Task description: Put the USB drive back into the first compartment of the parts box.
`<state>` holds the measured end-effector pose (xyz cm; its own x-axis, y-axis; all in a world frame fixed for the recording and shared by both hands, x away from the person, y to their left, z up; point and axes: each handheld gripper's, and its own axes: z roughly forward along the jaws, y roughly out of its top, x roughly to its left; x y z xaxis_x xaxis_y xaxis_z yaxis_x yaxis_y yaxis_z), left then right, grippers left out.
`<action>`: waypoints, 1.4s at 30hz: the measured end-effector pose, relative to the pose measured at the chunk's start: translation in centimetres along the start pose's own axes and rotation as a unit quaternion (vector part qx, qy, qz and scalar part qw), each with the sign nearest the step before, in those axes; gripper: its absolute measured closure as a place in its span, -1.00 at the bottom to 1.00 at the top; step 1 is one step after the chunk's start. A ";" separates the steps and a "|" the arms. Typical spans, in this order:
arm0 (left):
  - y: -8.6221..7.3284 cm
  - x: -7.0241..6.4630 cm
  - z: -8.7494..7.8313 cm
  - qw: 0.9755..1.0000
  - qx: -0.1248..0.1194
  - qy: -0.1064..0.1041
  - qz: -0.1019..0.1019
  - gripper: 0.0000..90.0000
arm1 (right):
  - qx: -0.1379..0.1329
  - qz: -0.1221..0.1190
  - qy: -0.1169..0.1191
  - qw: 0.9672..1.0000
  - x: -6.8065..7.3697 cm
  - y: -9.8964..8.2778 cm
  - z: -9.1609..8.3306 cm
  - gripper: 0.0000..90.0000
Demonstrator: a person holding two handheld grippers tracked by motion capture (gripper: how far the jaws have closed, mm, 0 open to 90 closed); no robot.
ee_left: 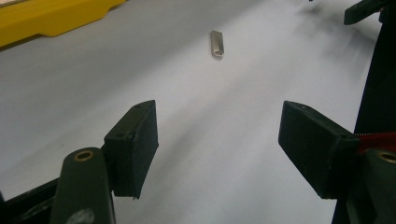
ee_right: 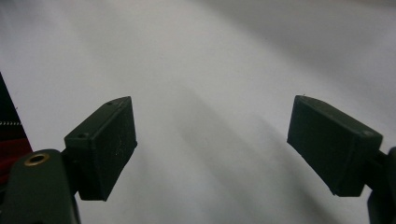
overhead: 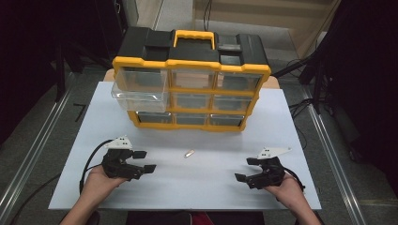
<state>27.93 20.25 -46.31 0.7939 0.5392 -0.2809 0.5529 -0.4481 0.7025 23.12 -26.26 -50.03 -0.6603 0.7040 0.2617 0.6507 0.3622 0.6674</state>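
Left gripper [overhead: 144, 161]: near edge of table, left side, jaws spread w/ nothing btwn them, low over the white table [overhead: 202, 187]
Right gripper [overhead: 247, 169]: near edge too, right side, jaws wide apart, nothing in them
Metal stick [overhead: 189, 153]: small silver USB-looking thing, flat on the table, roughly btwn the two grippers, a bit further back, touching neither
Organizer [overhead: 190, 79]: yellow/black drawer box at back, top-left drawer [overhead: 140, 93] pulled out
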 end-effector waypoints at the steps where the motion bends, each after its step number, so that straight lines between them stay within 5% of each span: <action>1: 0.0 0.1 0.0 1.000 -0.001 0.000 0.001 -0.35 | 0.000 0.000 0.000 1.000 0.0 0.0 0.0 -0.70; 15: 0.2 -0.2 0.1 1.000 -0.006 0.005 0.006 -0.28 | -0.001 -0.004 0.001 1.000 0.2 0.0 0.0 -0.70; 42: 4.4 -0.6 3.4 0.999 -0.010 -0.011 0.030 -0.29 | -0.004 -0.008 -0.001 1.000 0.3 0.1 -0.1 -0.70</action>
<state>30.73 15.49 -45.31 0.8305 0.4965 -0.2525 0.4996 -0.4638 0.7316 22.95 -26.06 -49.86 -0.6691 0.6998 0.2500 0.6379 0.3683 0.6764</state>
